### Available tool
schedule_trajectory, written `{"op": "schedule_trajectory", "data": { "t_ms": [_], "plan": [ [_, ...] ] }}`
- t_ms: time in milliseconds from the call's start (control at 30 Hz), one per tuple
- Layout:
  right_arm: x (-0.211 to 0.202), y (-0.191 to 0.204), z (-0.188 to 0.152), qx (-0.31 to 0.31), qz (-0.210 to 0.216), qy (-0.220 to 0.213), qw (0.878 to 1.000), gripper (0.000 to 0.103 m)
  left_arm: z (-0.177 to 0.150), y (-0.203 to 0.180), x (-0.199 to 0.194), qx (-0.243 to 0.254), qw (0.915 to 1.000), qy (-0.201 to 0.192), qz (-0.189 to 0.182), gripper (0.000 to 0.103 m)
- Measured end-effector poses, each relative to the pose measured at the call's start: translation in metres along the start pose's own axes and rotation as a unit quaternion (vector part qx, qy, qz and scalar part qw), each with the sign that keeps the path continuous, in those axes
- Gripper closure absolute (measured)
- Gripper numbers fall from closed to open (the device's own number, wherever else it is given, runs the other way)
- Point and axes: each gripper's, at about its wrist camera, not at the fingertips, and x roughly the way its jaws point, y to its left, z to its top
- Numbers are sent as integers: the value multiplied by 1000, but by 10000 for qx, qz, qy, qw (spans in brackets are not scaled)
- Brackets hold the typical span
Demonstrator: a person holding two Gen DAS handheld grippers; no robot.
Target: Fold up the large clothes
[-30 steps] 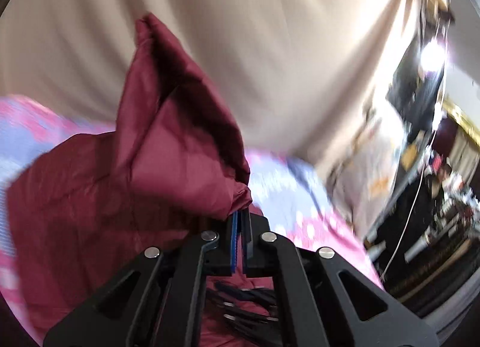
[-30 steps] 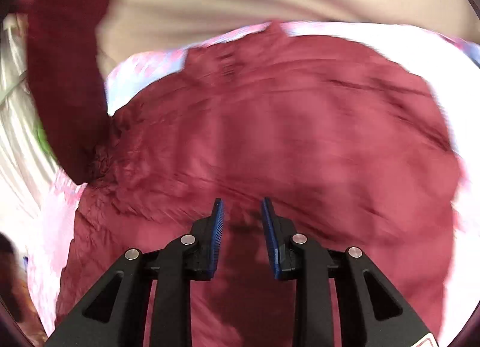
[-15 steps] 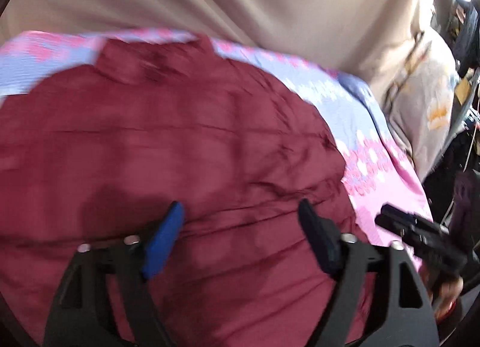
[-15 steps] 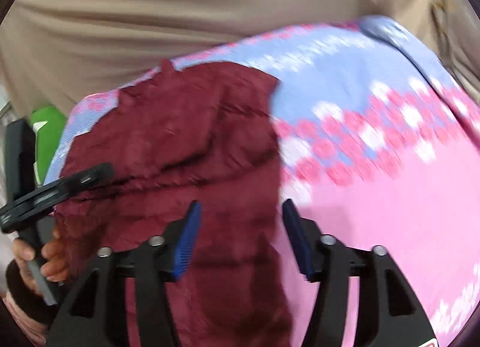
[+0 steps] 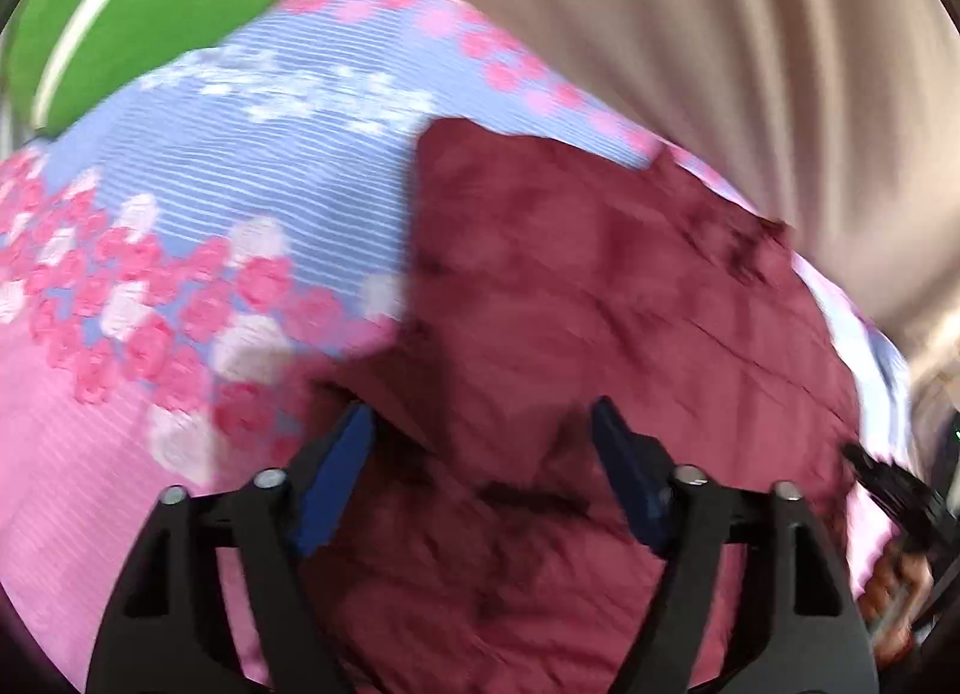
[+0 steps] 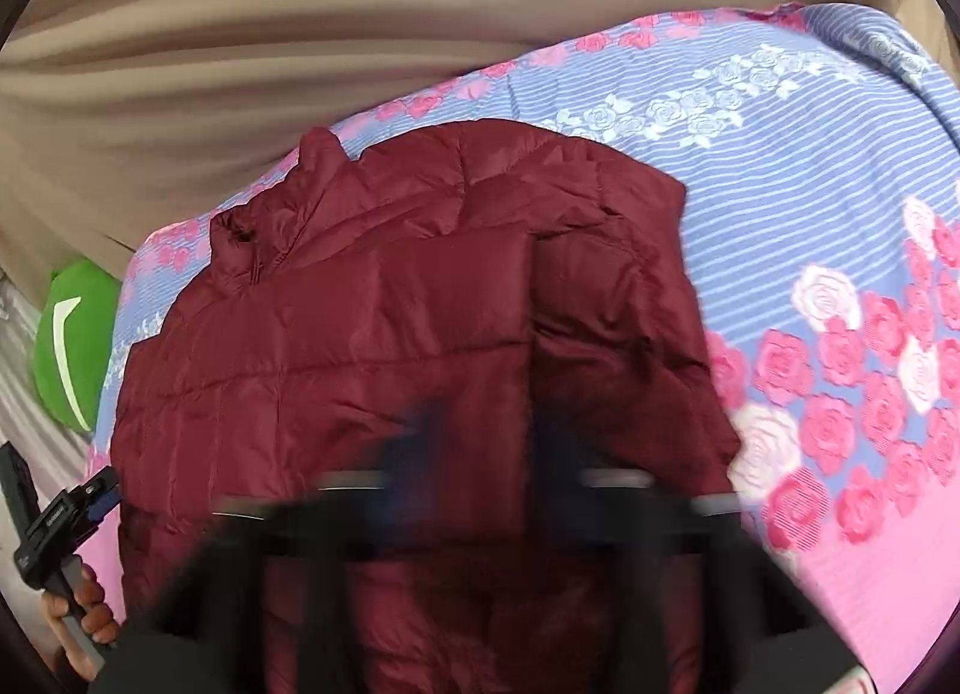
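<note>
A dark red quilted jacket point(image 6: 420, 334) lies folded into a narrow shape on the bed, collar toward the far curtain. It also shows in the left wrist view point(image 5: 600, 304). My left gripper point(image 5: 480, 442) is open and empty, low over the jacket's near left edge. My right gripper point(image 6: 486, 448) is blurred by motion over the jacket's near part; its jaws look apart with nothing between them. The left gripper shows at the lower left of the right wrist view point(image 6: 66, 514), held in a hand.
The bed has a pink and blue rose-patterned sheet point(image 6: 840, 214). A beige curtain point(image 6: 240, 63) hangs behind it. A green cushion point(image 6: 72, 346) sits at the bed's far left corner, also in the left wrist view point(image 5: 138, 3).
My left gripper let go of the jacket sleeve, opened wide and swung to the jacket's left edge. The sleeve now lies folded over the body. My right gripper moved over the jacket's near part.
</note>
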Motion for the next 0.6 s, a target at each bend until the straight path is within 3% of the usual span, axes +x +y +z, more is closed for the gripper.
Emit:
{"op": "schedule_trajectory", "data": {
  "t_ms": [67,167,200,267,333,367,467,533,600],
  "plan": [
    [-28,15,4,-218,137,-610,9978,101,2,5,14,-39,9998,134,167,54],
    [-76,32,2,-624,406,-1482,9862,102,-1,3,31,144,9986,282,417,57],
    [-80,29,1,-676,287,-1635,9838,102,-4,0,33,276,9980,261,507,57],
    [-49,18,3,-666,-249,-1187,9904,102,-6,-7,35,469,9964,205,675,57],
    [16,-7,-1,-481,-864,-166,9950,103,-7,-12,36,549,9955,192,751,57],
    [29,-16,-5,-387,-806,-37,9960,103,-8,-13,36,585,9952,195,760,57],
    [13,-15,-4,-180,-698,-316,9969,103,-10,-16,38,678,9940,129,855,57],
    [-9,-19,-6,-97,-390,-705,9967,103,-13,-18,37,742,9933,84,885,56],
    [4,-32,-7,-121,-782,-455,9958,103,-14,-16,34,783,9925,63,938,56]
  ]
}}
